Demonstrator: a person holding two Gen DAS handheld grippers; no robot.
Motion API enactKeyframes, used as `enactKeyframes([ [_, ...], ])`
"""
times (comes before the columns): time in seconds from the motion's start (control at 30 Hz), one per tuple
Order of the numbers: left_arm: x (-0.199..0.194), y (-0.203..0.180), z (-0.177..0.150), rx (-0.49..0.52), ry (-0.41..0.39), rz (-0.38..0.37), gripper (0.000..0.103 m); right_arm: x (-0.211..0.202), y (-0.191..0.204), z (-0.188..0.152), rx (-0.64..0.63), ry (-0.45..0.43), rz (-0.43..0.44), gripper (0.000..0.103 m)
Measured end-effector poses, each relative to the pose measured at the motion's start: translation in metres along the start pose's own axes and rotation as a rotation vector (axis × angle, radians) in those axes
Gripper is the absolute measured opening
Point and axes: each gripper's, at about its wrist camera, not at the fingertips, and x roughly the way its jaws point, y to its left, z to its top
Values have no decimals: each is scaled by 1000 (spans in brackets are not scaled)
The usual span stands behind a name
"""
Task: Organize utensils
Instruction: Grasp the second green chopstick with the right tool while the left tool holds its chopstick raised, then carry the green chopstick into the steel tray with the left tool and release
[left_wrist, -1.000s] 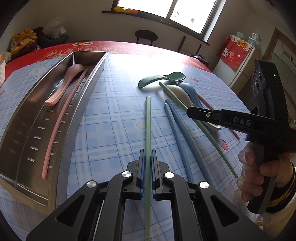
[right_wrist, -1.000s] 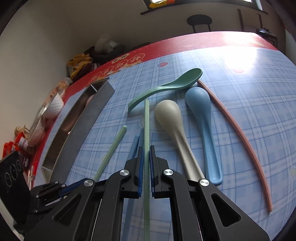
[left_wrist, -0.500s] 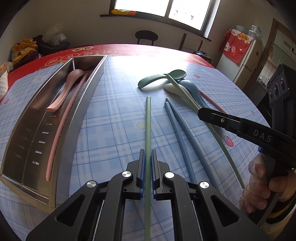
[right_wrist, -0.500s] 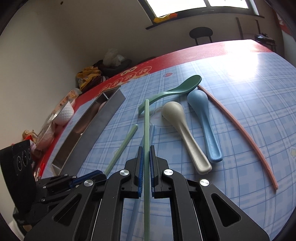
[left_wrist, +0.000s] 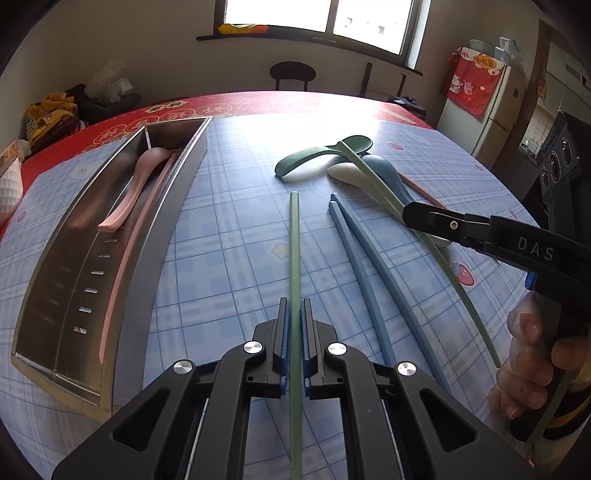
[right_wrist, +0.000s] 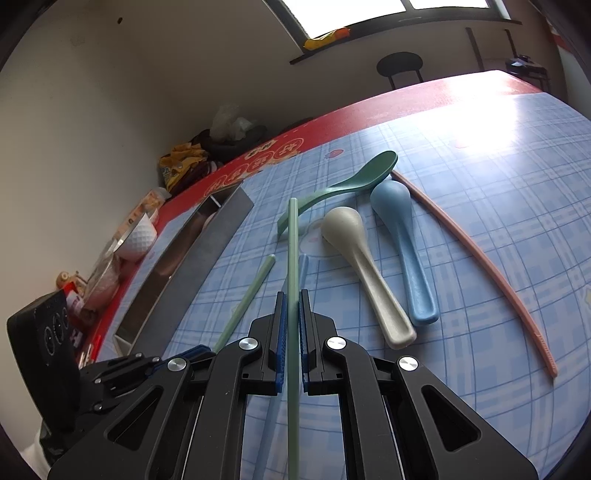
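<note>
- Behind the table we see a cream wall, a bright window with a dark sill, a round-backed chair (left_wrist: 291, 74) and a white fridge (left_wrist: 491, 110) draped with red cloth.
- Our table (left_wrist: 229, 236) wears a glossy blue plaid cloth with a red patterned border.
- On its left side lies a long steel tray (left_wrist: 136, 266), brushed metal with slots in its floor; a pink spoon (left_wrist: 133, 192) and a pink chopstick (left_wrist: 122, 273) lie inside it.
- Loose on the cloth we find two blue chopsticks (left_wrist: 354, 266), a dark green spoon (right_wrist: 343, 182), a cream spoon (right_wrist: 365, 273), a blue spoon (right_wrist: 406, 243) and another pink chopstick (right_wrist: 476, 254), all matte plastic.
- Our left gripper (left_wrist: 294, 325) is clamped on a slim green chopstick (left_wrist: 294, 251) pointing away along the cloth.
- Our right gripper (right_wrist: 291, 317) pinches a second green chopstick (right_wrist: 291, 258) whose tip is raised over the spoons.
</note>
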Motion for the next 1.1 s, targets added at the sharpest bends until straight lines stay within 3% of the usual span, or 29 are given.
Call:
enactKeyframes([
  [0.07, -2, 2, 0, -8, -5, -10, 6, -1, -2, 0, 8, -3, 3, 6],
  [0.17, -17, 5, 0, -15, -74, -21, 6, -2, -2, 0, 10, -7, 9, 6],
  [0.53, -34, 16, 8, -46, -31, -96, 6, -3, -4, 0, 21, -10, 28, 6],
  [0.77, -58, 27, 14, -76, -89, -122, 6, -3, -5, 1, 27, -8, 39, 6],
  [0.9, -78, 40, 25, -96, -135, -118, 6, -3, -5, 1, 27, -7, 41, 6],
  [1.1, -86, 78, 51, -143, -148, -43, 6, -3, -4, 0, 28, -10, 42, 6],
])
